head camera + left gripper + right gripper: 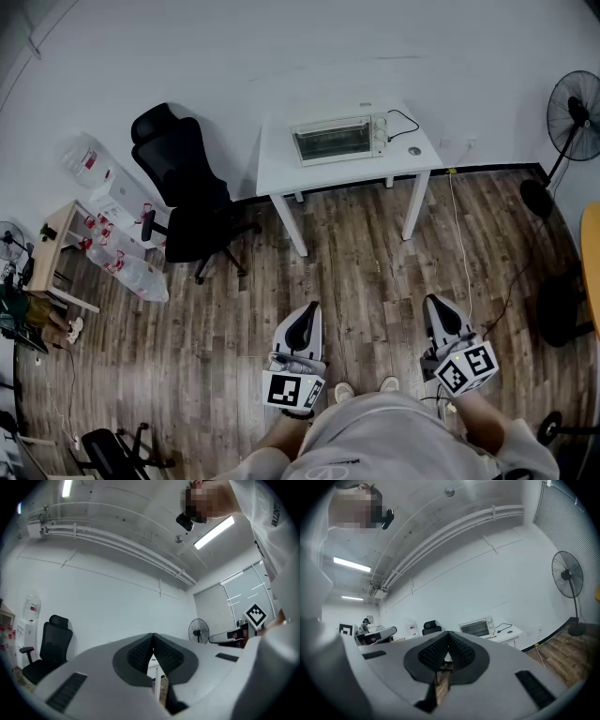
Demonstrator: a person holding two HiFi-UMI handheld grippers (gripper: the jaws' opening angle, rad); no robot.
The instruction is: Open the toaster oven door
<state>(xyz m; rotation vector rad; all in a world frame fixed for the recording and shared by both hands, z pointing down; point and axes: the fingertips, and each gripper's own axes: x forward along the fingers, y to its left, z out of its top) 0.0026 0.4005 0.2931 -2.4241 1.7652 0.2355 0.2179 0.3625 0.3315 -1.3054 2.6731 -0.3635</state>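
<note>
Nearest us, the left gripper (pixel 302 323) and the right gripper (pixel 437 311) each have jaws pressed together, holding nothing. Well beyond them, across the wood floor (pixel 375 258), the toaster oven (pixel 339 139) stands on the white table (pixel 277 178), its door (pixel 328 143) closed; we cannot tell what lies inside.

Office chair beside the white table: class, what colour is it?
The office chair is black; the head view shows it best.

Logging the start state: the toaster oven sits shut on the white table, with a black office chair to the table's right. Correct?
No. The head view shows the black office chair left of the white table, not right. The toaster oven does sit shut on the table.
</note>
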